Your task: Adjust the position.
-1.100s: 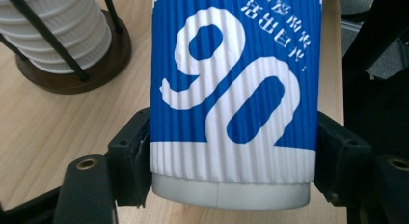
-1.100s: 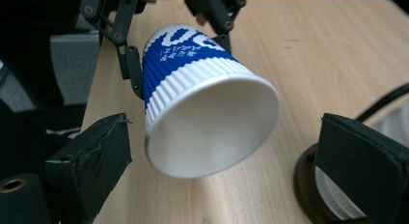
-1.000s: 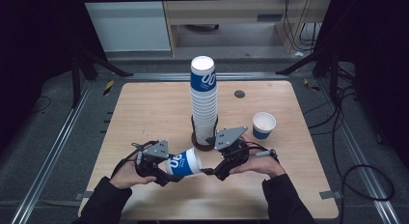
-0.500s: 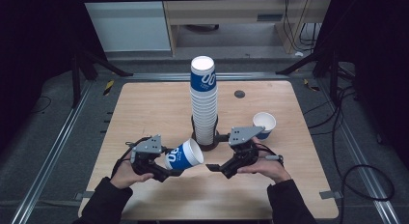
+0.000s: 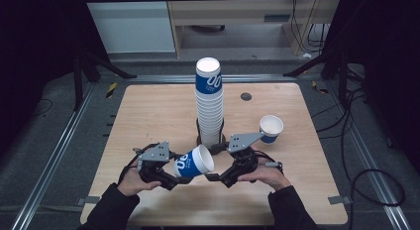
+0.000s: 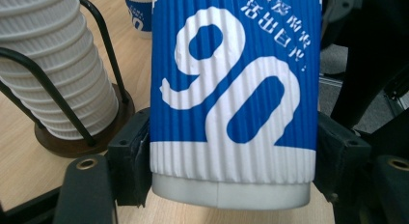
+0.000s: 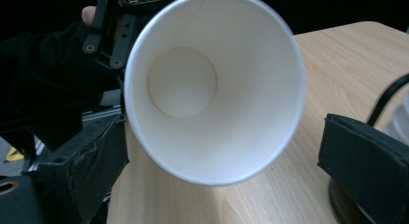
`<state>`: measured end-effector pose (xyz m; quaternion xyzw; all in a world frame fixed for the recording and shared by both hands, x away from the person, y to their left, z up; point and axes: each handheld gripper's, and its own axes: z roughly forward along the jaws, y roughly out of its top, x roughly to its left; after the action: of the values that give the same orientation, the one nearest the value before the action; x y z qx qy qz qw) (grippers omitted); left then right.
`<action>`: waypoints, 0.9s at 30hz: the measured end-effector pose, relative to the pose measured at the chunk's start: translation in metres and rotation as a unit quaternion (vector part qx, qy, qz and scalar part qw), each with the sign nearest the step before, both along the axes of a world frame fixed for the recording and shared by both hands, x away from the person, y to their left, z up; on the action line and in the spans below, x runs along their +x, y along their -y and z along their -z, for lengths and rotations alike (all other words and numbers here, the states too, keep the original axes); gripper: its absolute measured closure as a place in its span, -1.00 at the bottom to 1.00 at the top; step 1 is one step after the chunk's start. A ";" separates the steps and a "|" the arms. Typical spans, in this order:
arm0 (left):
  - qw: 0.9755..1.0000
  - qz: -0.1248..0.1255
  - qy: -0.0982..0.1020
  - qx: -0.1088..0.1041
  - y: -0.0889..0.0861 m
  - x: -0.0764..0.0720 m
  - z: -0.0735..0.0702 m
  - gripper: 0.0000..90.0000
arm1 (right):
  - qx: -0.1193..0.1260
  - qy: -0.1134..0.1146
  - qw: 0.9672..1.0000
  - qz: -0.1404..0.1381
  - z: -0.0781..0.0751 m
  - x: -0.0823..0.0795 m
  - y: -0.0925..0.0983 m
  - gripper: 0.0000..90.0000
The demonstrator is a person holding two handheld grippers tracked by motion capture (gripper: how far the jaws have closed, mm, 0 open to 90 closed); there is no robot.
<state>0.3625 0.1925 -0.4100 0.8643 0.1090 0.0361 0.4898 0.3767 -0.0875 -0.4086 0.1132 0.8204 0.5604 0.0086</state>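
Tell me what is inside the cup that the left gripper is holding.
Nothing: in the right gripper view the held cup shows a bare white wall and a clean round bottom. The left gripper clamps its base. Part of the near inner wall is hidden behind the rim.

Cup stack [image 5: 210, 105] in its holder at worktop [image 5: 148, 116] centre. Single cup [image 5: 271, 128] stands to its right. Held cup [image 5: 194, 162] lies before the stack, between the claws.

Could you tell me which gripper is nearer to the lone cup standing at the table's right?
Right. The right gripper sits just in front of that cup; the left gripper is farther left.
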 end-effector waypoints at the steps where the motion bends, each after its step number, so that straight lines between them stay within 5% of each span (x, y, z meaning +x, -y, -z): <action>1: 1.000 0.003 0.000 0.001 0.001 0.000 0.000 -0.39 | 0.001 -0.001 1.000 -0.002 0.000 0.000 -0.002 -0.92; 27: 1.000 0.019 -0.017 0.016 0.009 -0.002 0.006 -0.43 | 0.002 -0.021 0.999 -0.047 0.004 0.004 -0.019 -0.66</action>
<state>0.3609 0.1831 -0.4162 0.8743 0.1008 0.0136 0.4746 0.3807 -0.0681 -0.4130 0.0862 0.8235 0.5596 -0.0358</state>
